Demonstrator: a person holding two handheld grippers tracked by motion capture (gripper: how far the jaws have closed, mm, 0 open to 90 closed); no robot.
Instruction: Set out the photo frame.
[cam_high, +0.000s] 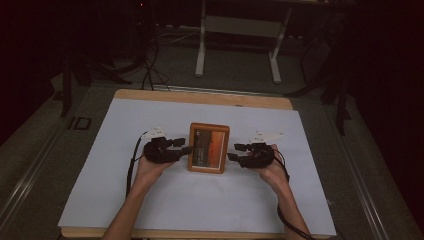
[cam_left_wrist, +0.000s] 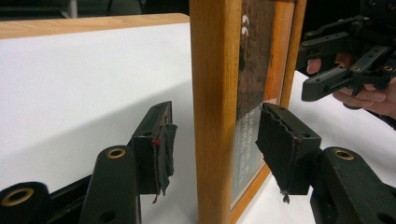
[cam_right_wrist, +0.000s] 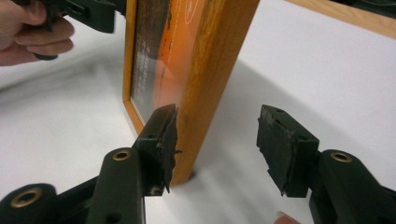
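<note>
Left gripper (cam_high: 186, 146) and right gripper (cam_high: 233, 152) flanking the wooden frame (cam_high: 209, 148), forearms angled inward. Jaws apart, straddling its edges, unclamped. Print on its picture unreadable.

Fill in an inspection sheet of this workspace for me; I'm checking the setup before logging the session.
Surface: white sheet covering a wooden table.
Job's things: wooden picture frame with an orange-and-dark print, standing upright mid-table.
Clutter: nothing seen.
Grippers: left gripper straddles the frame's left edge, pads apart from the wood; right gripper at the right edge, one pad close against the wood, the other clear. Both open.
Cables: black cable trails from the left gripper; another from the right.
Surroundings: dark room, grey floor, white desk legs behind.
</note>
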